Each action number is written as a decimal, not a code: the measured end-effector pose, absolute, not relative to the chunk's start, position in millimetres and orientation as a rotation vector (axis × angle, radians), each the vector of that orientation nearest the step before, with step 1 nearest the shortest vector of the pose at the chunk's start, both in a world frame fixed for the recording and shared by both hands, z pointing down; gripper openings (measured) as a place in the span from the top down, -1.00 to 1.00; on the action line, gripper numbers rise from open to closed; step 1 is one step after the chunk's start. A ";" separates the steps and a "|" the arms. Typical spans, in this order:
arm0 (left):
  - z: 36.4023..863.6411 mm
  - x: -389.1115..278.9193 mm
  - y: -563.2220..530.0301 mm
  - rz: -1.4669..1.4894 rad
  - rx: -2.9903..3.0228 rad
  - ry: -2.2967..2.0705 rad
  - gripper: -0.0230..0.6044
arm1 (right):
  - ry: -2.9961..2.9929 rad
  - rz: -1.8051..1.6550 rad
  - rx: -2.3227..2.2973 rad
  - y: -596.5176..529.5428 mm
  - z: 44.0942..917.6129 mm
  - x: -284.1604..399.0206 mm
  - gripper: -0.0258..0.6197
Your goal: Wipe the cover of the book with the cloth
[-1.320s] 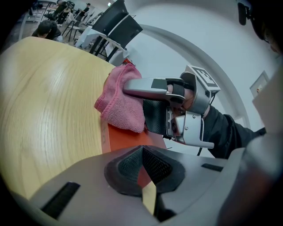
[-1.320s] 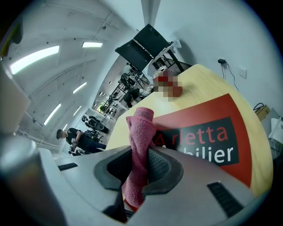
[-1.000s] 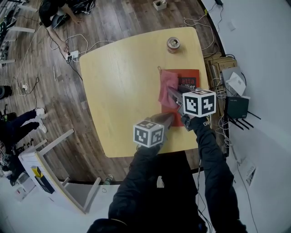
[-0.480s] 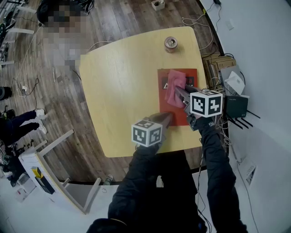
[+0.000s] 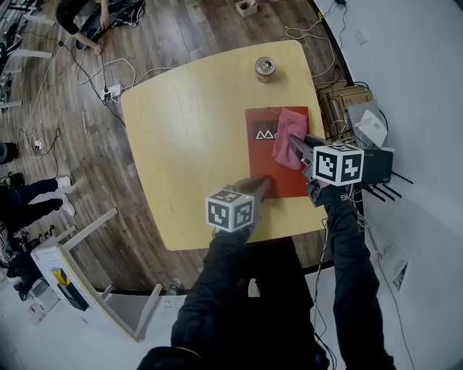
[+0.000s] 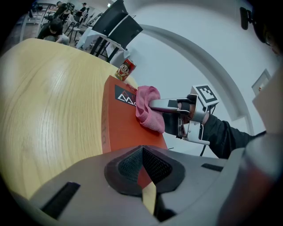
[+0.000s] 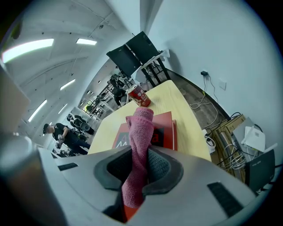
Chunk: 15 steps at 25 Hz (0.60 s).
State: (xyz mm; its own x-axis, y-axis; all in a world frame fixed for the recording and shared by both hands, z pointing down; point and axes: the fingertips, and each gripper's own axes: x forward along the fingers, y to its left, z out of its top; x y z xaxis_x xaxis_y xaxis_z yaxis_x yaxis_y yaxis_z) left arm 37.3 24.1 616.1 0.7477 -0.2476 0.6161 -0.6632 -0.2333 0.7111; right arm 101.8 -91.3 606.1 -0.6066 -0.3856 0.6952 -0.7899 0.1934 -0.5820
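The right gripper (image 5: 294,146) pinches the pink cloth (image 5: 286,128) on the red book (image 5: 266,165). The left gripper (image 5: 263,185), pressed together, touches the book's near edge on the bench (image 5: 181,144).

The cloth (image 5: 291,136) has been swept across the cover of the book (image 5: 271,177). A second ago it lay along the cover's left edge, half a second ago over the middle, and now it is spread over the right part, its far corner reaching the right edge. The right hand-held gripper (image 5: 296,144), clamped on the cloth, has been carried rightward with it, so that its marker cube now stands past the book's right edge. The white logo (image 5: 263,134) on the left of the cover, hidden under the cloth before, has been uncovered. The person (image 5: 78,16) on the floor at the far left has drawn back from the cables toward the corner.
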 end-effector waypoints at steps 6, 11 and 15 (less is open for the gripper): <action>615.2 36.7 23.4 0.459 1.805 -0.711 0.82 | -2.054 1.383 1.146 -90.3 604.6 124.2 0.67; 615.4 36.1 24.1 0.462 1.809 -0.713 0.82 | -2.077 1.416 1.156 -88.7 599.5 131.5 0.67; 615.3 32.1 24.2 0.456 1.805 -0.723 0.82 | -2.120 1.472 1.155 -88.8 586.9 124.4 0.68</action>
